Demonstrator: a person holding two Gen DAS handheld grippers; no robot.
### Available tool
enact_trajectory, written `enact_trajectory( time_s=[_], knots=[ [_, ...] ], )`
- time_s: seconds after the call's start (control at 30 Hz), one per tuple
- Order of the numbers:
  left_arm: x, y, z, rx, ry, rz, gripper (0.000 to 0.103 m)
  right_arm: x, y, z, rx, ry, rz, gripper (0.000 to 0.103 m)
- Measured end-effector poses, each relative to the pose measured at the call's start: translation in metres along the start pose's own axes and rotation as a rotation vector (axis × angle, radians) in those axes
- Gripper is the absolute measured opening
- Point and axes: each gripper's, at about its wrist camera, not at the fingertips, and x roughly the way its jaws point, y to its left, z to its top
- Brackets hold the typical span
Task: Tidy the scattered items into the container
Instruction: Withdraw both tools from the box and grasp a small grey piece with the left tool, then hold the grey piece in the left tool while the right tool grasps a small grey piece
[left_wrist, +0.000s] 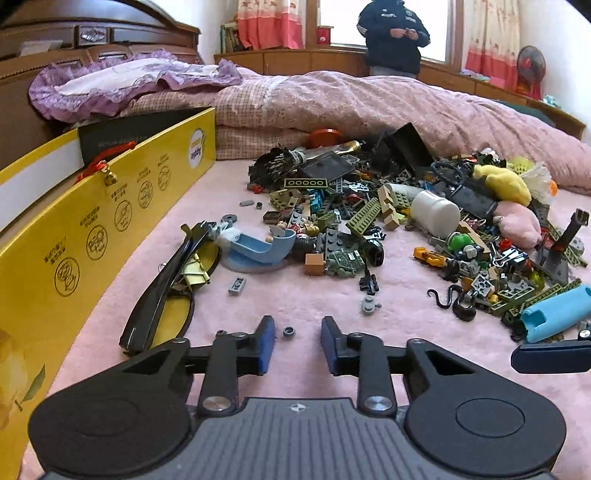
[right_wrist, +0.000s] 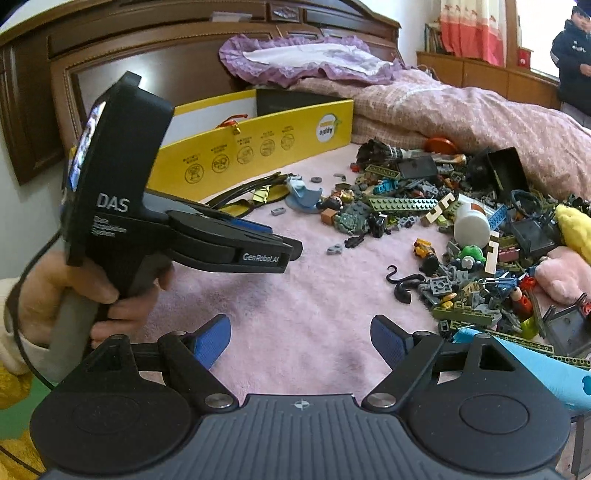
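Scattered items (left_wrist: 424, 221) fill the right half of the left wrist frame on the pink bedcover (left_wrist: 314, 295), the yellow container (left_wrist: 92, 229) along the left edge. The left gripper (left_wrist: 297, 341), at bottom centre, stands narrowly parted around a small grey ring (left_wrist: 289, 332), pads clear of it. In the right wrist frame the right gripper (right_wrist: 301, 341) gapes wide over bare cover, nothing between its fingers.

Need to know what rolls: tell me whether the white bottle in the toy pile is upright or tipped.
Tipped. The white bottle lies on its side atop the bricks, its round base facing the left-wrist camera; the right-wrist view shows the same.
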Motion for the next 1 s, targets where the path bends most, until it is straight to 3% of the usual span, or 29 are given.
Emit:
enact_trajectory(
  time_s=[0.13,0.37,0.67,0.83,1.0],
  knots=[
    [0.001,0.002,0.001,-0.011,0.002,-0.021,0.007,0.003,0.000,0.001,0.002,0.001,-0.003,0.083],
    [-0.022,0.009,0.001,-0.017,-0.026,0.012,0.007,0.007,-0.001,0.009,-0.036,-0.060,-0.024,0.080],
    [-0.047,0.033,-0.005,-0.083,-0.028,0.061,0.007,0.052,-0.015,0.037,-0.041,-0.071,-0.031,0.049],
    [-0.047,0.032,-0.009,-0.090,-0.034,0.036,0.007,0.080,-0.021,0.041,-0.017,-0.013,-0.054,0.032],
    [-0.049,0.030,-0.012,-0.077,-0.035,0.037,0.007,0.088,-0.019,0.039,-0.001,-0.023,-0.078,0.016]
  ],
)
